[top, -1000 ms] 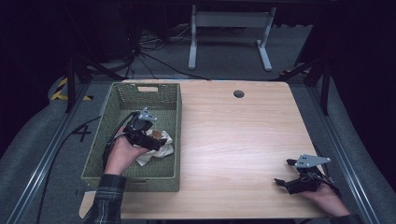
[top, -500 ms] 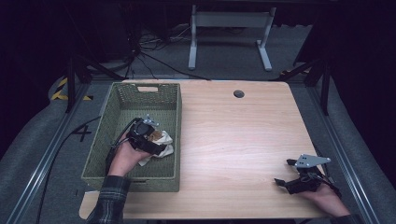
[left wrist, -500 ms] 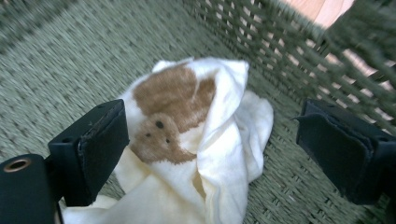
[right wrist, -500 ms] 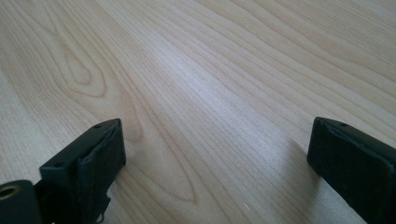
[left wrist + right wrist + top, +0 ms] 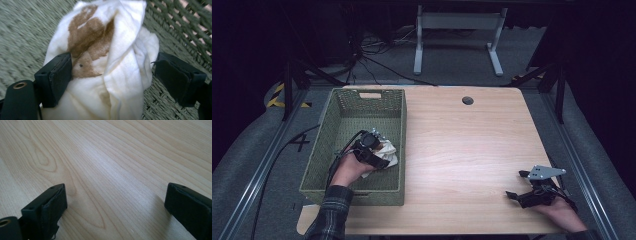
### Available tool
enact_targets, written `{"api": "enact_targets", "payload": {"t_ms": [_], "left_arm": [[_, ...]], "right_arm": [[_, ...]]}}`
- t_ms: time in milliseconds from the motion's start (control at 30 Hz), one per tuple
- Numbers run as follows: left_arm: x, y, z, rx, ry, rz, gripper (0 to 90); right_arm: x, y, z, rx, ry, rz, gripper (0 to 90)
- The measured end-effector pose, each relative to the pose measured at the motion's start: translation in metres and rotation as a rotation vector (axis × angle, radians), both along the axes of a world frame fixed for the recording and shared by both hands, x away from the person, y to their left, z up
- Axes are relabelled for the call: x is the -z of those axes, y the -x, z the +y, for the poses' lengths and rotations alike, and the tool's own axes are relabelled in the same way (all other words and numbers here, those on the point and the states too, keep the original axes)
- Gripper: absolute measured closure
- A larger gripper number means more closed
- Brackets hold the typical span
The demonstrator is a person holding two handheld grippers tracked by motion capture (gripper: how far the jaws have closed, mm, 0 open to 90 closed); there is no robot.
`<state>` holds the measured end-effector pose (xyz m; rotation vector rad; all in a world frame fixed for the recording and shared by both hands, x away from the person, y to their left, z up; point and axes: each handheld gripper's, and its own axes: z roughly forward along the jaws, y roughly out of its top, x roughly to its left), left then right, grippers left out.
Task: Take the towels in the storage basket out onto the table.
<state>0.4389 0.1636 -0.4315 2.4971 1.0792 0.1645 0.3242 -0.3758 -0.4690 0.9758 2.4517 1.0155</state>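
left gripper [image 5: 111, 75] now lower — jaws closing round cloth [image 5: 105, 62].

Wooden table [image 5: 472, 150], round cable hole [image 5: 468, 100], metal stand legs [image 5: 457, 37] behind

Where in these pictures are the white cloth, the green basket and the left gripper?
white cloth [image 5: 105, 75]: left gripper view, its folded middle.
green basket [image 5: 369, 93]: high view, far rim.
left gripper [image 5: 110, 75]: left gripper view, midway between the fingertips.

The crumpled white cloth with brown patches [image 5: 105, 62] is set between the left gripper [image 5: 110, 75] jaws, inside the green woven basket [image 5: 362, 102].
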Motion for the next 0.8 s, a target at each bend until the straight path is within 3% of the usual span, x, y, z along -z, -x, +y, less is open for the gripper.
{"api": "enact_targets", "payload": {"t_ms": [367,467,500,633,800], "left_arm": [[0.003,0.0,-0.003,0.015,-0.079,-0.016,25.5],[0.002,0.0,-0.003,0.005,-0.102,-0.029,37.1],[-0.001,0.0,-0.001,-0.006,-0.104,-0.026,48.0],[-0.005,0.0,0.002,-0.026,-0.085,-0.009,65.8],[-0.009,0.001,0.006,-0.053,-0.047,-0.004,72.3]], "right_arm": [[0.0,0.0,0.0,0.0,0.001,0.0,4.5],[0.0,0.0,0.0,0.0,0.001,0.0,4.5],[0.0,0.0,0.0,0.0,0.001,0.0,4.5],[0.0,0.0,0.0,0.0,0.001,0.0,4.5],[0.0,0.0,0.0,0.001,0.0,0.001,4.5]]}}
